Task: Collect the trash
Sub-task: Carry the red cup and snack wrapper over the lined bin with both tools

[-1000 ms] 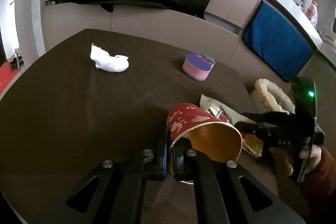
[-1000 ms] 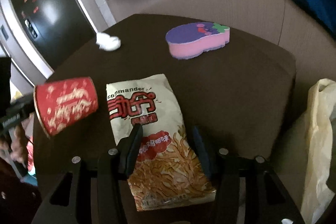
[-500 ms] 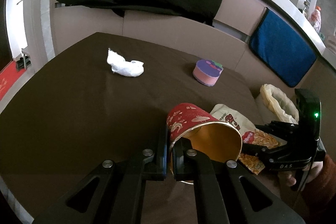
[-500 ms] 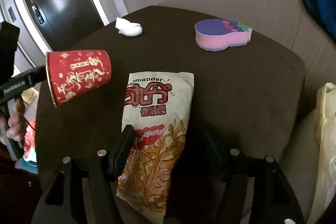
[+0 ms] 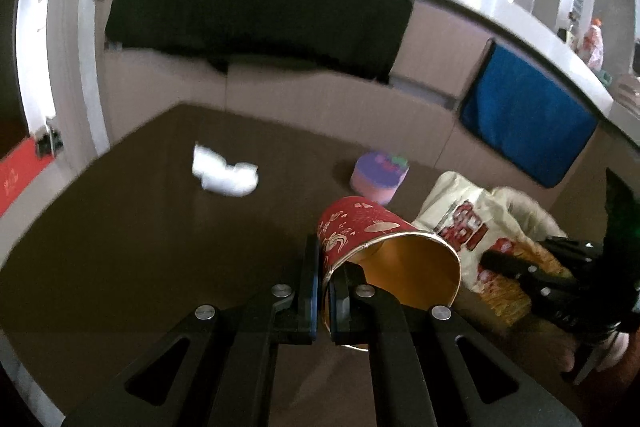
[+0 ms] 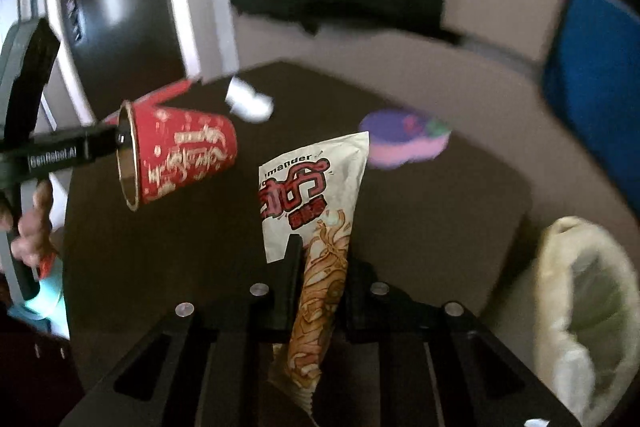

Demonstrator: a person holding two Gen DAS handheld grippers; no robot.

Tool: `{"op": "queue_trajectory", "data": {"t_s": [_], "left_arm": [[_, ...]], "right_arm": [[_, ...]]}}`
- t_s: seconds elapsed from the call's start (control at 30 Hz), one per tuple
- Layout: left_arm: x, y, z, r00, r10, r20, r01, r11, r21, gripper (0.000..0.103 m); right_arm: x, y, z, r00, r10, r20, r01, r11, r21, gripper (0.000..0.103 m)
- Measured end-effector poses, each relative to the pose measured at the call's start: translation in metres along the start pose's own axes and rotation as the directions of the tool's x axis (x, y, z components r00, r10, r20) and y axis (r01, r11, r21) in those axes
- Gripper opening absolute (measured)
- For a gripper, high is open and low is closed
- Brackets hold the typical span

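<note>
My left gripper (image 5: 324,279) has its jaws nipped tight on the rim wall of the red paper cup (image 5: 372,239), one finger inside and one outside, so the cup hangs on its side, mouth toward me, clear of the tabletop (image 5: 140,227). My right gripper (image 6: 320,267) has just been closing; its jaws now pinch the lower part of the snack bag (image 6: 316,211), creasing it lengthwise so the flat packet stands up from the surface instead of sliding off. Both pieces of trash seem lifted for carrying to the pale plastic bag (image 6: 576,307) gaping open just off the table's right edge. A crumpled white tissue (image 5: 226,175) still waits at the far side. The purple-and-pink sponge (image 5: 378,177) near it looks like no trash.
</note>
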State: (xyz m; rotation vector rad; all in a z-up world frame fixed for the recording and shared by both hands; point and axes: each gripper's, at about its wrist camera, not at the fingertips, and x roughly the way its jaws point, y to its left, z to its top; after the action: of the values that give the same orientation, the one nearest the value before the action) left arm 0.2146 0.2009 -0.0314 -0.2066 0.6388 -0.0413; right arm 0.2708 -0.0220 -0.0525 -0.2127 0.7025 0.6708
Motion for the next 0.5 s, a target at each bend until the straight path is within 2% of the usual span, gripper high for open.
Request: {"op": "queue_trajectory", "data": {"t_s": [0.2, 0.4, 0.5], "left_arm": [[-0.018, -0.048, 0.023, 0.994, -0.013, 0.112, 0.006, 0.998, 0.07, 0.003], [-0.023, -0.108, 0.04, 0.982, -0.089, 0.165, 0.064, 0.986, 0.153, 0.003], [-0.023, -0.141, 0.044, 0.974, -0.138, 0.177, 0.103, 0.975, 0.195, 0.003]], "right_arm": [[-0.051, -0.029, 0.016, 0.991, -0.054, 0.121, 0.043, 0.995, 0.09, 0.014], [-0.107, -0.064, 0.01, 0.967, -0.154, 0.203, 0.122, 0.979, 0.163, 0.014], [-0.136, -0.087, -0.002, 0.947, -0.23, 0.226, 0.18, 0.959, 0.219, 0.014]]}}
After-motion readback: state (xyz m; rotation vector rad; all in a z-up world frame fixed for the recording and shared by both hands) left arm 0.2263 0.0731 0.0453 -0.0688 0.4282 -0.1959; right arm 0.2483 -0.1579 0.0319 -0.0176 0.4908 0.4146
